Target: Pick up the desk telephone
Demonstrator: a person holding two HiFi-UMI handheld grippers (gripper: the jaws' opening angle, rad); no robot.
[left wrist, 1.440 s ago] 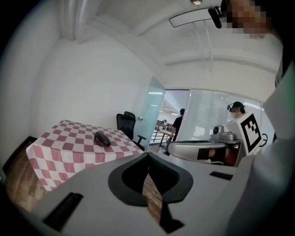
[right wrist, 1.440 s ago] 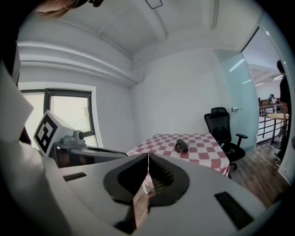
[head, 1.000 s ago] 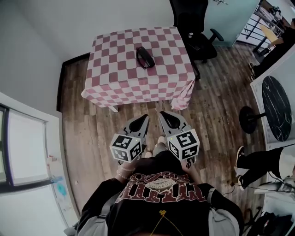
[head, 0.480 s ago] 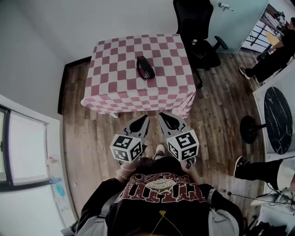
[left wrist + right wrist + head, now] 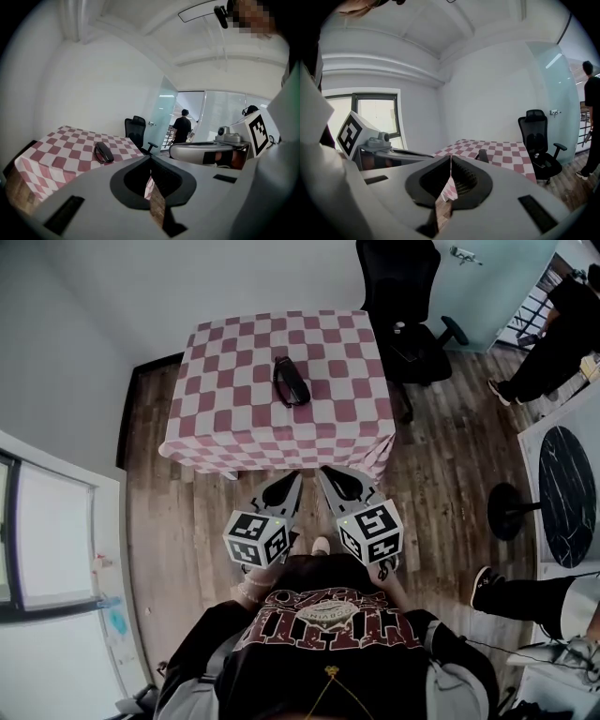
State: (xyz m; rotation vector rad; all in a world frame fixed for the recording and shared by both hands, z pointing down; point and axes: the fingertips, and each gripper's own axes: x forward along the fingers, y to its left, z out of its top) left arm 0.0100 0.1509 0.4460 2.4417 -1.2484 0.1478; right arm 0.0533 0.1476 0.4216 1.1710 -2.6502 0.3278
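Soft, even daylight; the window (image 5: 47, 531) left of the left tongs (image 5: 294, 480) glares white. Fisheye bending, dark corners, sharp focus.

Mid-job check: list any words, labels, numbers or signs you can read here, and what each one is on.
No text reads clearly.
Shirt: chest lettering, too blurred to read.
Left gripper, right gripper: square marker patterns only, no words.
Telephone: no label visible.
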